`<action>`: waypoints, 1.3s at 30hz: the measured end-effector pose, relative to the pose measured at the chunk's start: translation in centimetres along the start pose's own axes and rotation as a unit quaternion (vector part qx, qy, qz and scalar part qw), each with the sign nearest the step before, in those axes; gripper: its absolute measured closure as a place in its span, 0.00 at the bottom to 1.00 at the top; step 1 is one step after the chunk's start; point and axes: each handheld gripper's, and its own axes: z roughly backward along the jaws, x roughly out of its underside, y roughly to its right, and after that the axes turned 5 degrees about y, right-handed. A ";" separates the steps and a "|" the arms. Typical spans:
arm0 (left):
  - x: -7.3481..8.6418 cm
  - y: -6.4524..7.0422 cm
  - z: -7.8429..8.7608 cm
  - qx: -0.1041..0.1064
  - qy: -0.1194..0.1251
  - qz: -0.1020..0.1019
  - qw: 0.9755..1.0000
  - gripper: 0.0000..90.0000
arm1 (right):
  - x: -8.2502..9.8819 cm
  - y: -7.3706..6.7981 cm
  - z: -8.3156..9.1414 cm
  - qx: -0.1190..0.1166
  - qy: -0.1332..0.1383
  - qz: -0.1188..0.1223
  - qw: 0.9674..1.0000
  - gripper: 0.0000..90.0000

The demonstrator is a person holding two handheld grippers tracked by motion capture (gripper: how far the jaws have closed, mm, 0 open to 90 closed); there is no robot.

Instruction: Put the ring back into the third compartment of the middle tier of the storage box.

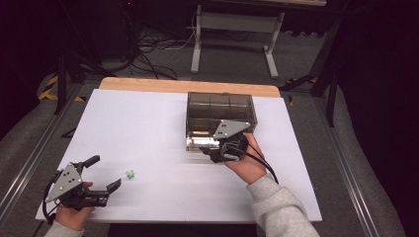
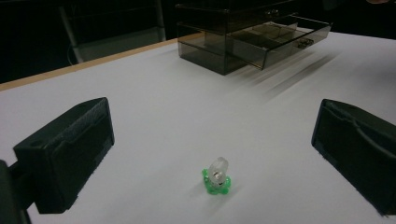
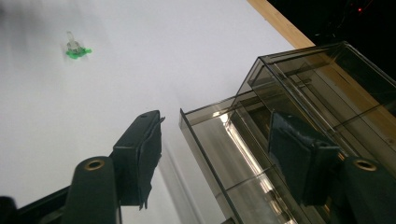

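Note:
A smoky clear drawer box stands at the table's far middle, its bottom drawer pulled out toward me. My right gripper is open and straddles the drawer's front wall, with one jaw outside and the other inside the tray; the pads do not press on it. A small green-and-clear piece lies on the white table near the left front. My left gripper rests just left of it, jaws wide open. In the left gripper view the piece sits between and just ahead of those jaws, untouched.
The white table top has a wooden strip along its far edge. Beyond it are a table frame and cables on the floor. The right gripper's cable trails past the wrist.

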 end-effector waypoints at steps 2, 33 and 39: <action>0.0 0.0 0.0 0.000 0.003 0.000 1.000 0.00 | -0.1 -0.1 -0.2 0.000 -0.001 0.000 1.000 0.39; 0.0 -0.2 0.1 0.001 0.003 0.004 1.000 0.00 | -2.0 -4.1 -5.5 -0.048 0.004 0.000 0.999 0.39; 0.0 -0.2 0.1 0.003 0.005 0.004 1.000 0.00 | -2.2 -4.8 -6.4 -0.059 0.004 -0.002 0.998 0.38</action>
